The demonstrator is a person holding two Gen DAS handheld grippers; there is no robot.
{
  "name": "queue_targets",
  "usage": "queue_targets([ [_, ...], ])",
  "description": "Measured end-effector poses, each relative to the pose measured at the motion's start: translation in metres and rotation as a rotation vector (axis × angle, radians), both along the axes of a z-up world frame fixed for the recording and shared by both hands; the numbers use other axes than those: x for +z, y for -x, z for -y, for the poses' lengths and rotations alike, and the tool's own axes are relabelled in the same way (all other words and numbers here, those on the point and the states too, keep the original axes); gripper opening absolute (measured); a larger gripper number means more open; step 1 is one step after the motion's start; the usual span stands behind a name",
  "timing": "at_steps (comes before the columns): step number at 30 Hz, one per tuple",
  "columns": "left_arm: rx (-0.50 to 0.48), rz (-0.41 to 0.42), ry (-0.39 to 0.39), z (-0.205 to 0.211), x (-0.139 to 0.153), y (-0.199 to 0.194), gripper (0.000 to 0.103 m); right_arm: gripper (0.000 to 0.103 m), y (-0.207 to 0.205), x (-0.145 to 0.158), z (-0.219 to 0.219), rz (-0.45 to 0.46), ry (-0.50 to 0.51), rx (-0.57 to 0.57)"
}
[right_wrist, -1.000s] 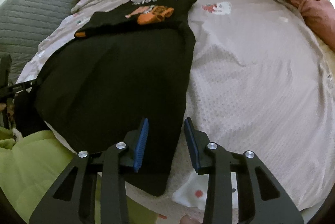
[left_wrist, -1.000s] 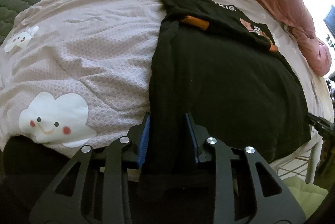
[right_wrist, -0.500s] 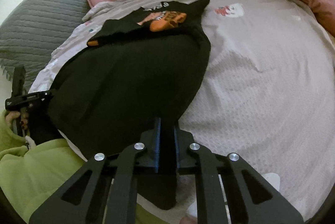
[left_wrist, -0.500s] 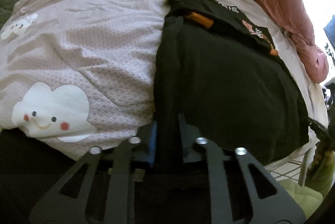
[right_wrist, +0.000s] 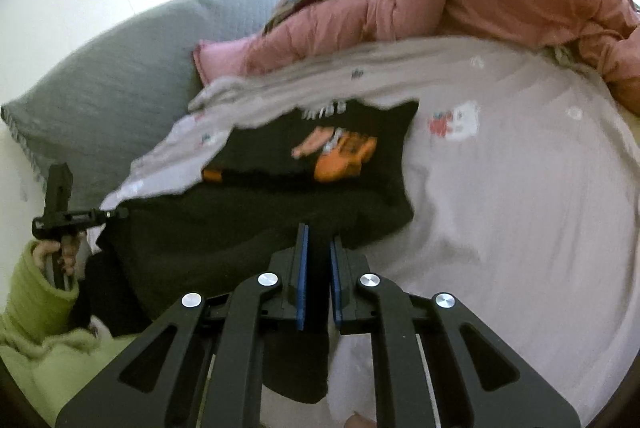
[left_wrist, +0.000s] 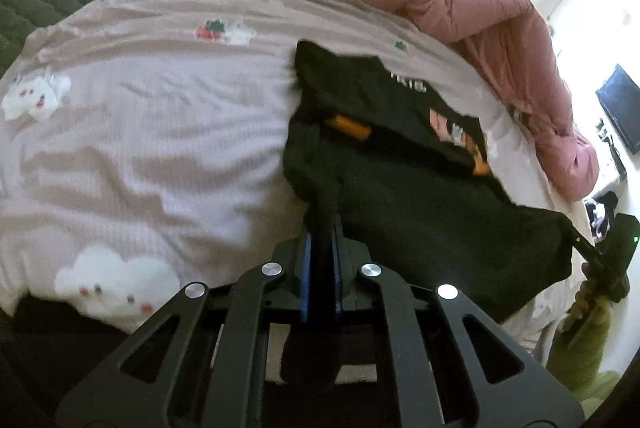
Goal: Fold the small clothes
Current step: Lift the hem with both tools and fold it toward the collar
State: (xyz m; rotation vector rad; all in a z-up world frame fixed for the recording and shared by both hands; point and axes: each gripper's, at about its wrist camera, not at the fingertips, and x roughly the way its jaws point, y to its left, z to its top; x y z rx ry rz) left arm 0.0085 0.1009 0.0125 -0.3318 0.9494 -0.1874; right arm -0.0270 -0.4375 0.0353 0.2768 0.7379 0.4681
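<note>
A small black shirt [left_wrist: 420,196] with an orange print lies on the pale pink bed sheet [left_wrist: 152,132], its top part folded over. My left gripper [left_wrist: 321,228] is shut on the shirt's near left hem corner, which is raised off the sheet. In the right wrist view the same black shirt [right_wrist: 256,224] stretches toward the left, and my right gripper [right_wrist: 318,240] is shut on its near right hem corner. The left gripper [right_wrist: 116,214] also shows at the far left there, held by a hand in a green sleeve [right_wrist: 36,292].
A pink quilted blanket [left_wrist: 440,0] is bunched along the far side of the bed. A grey padded headboard [right_wrist: 132,68] stands behind on the left. The sheet to the right of the shirt [right_wrist: 520,208] is bare.
Both grippers closed on the shirt's near hem corners, then rose, lifting the hem off the sheet. The views tilted up toward the far side of the bed.
</note>
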Motion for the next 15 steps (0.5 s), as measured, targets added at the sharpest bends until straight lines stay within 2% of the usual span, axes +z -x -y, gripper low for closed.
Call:
queue_targets([
  [5, 0.021, 0.014, 0.02, 0.001, 0.014, -0.034, 0.002, 0.009, -0.023, 0.013, 0.006, 0.048, -0.013, -0.038],
  [9, 0.032, 0.026, 0.003, 0.005, 0.023, -0.062, 0.002, 0.009, -0.047, 0.022, 0.004, 0.084, 0.016, -0.064],
  [15, 0.063, 0.026, -0.016, 0.005, 0.026, -0.106, 0.002, 0.009, -0.09, 0.017, 0.006, 0.056, 0.019, -0.109],
])
